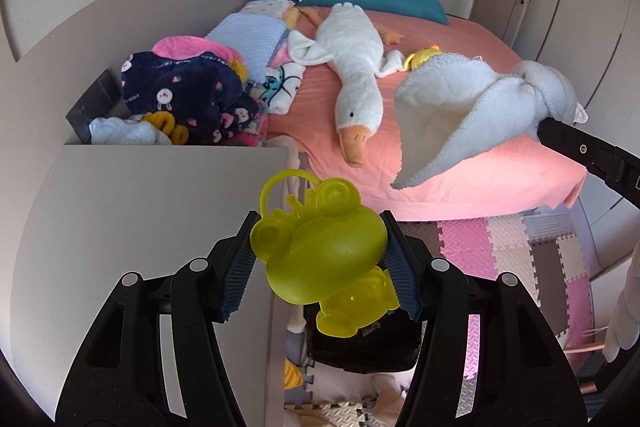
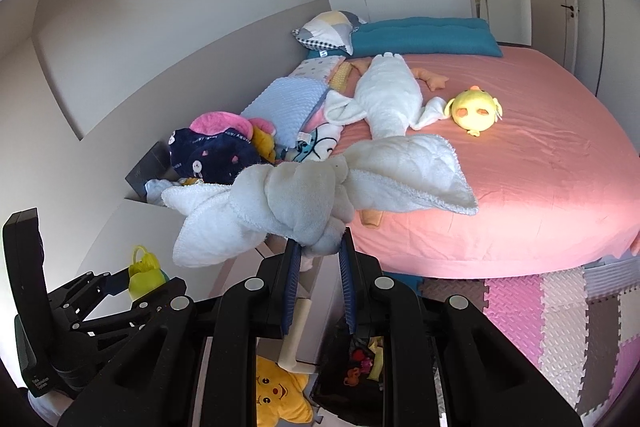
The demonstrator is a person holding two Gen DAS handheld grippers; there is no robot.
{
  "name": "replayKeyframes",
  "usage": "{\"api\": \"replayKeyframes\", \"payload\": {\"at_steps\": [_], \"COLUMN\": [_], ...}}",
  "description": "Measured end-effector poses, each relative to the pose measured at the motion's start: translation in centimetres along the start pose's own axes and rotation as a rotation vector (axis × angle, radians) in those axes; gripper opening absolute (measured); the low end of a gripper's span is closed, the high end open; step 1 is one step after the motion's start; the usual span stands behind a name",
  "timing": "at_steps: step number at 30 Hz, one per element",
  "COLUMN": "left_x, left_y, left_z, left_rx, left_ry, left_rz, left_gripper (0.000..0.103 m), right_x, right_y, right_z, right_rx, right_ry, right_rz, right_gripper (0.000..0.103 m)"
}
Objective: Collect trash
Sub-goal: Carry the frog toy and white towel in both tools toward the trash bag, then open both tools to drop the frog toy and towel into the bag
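L gripper [image 1: 320, 259] pinching green frog toy [image 1: 320, 255], centre-low in L view. R gripper [image 2: 320, 255] clamped on knotted white towel [image 2: 304, 199], held above pink bed [image 2: 540, 187] edge; goose plush [image 1: 356, 83] at 12 o'clock.

Goose plush [image 2: 390, 99] head hidden behind white towel [image 2: 320, 195], black bin [image 2: 360, 367] contents mostly blocked by jaws

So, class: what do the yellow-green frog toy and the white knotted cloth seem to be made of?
Frog toy: apparently hard translucent plastic, glossy, with highlights and light showing through its edges.
Cloth: looks like soft terry or fleece, matte, with a fuzzy nap and stitched hem.
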State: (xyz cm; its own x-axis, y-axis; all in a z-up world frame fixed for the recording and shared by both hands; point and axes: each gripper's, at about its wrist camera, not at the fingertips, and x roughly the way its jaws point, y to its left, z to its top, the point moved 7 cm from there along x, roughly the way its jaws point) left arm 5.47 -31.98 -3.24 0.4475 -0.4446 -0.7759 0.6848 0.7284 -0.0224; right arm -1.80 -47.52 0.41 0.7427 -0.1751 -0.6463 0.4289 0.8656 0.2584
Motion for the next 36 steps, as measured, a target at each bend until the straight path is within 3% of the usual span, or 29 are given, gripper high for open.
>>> {"api": "replayKeyframes", "payload": {"at_steps": [15,28,30,31,32,34,36], "left_x": [1.7,3.0,2.9,2.8,2.5,1.8,1.6], "left_y": [-5.4,-7.6,-7.9,-7.9,-7.9,-7.8,-7.6], "left_z": [-0.2,-0.9,-0.8,-0.6,-0.4,0.1,0.5], "left_rx": [0.079,0.105,0.106,0.101,0.095,0.100,0.100], "left_ry": [0.039,0.079,0.087,0.084,0.068,0.032,0.026], "left_rz": [-0.061,-0.089,-0.120,-0.122,-0.116,-0.114,-0.104], "left_gripper": [0.058,0.058,0.066,0.087,0.097,0.097,0.097], "right_x": [-0.9,-0.1,0.0,0.0,-0.1,-0.6,-1.0], "right_y": [-5.1,-6.4,-6.4,-6.3,-6.2,-6.1,-6.1], "right_z": [-0.9,-1.1,-1.0,-0.9,-0.7,-0.1,0.2], "right_rx": [0.062,0.075,0.069,0.065,0.061,0.053,0.053], "right_ry": [0.014,0.041,0.050,0.051,0.044,0.021,-0.003], "right_rz": [-0.062,-0.079,-0.079,-0.090,-0.100,-0.118,-0.131], "right_gripper": [0.021,0.021,0.027,0.031,0.037,0.055,0.061]}}
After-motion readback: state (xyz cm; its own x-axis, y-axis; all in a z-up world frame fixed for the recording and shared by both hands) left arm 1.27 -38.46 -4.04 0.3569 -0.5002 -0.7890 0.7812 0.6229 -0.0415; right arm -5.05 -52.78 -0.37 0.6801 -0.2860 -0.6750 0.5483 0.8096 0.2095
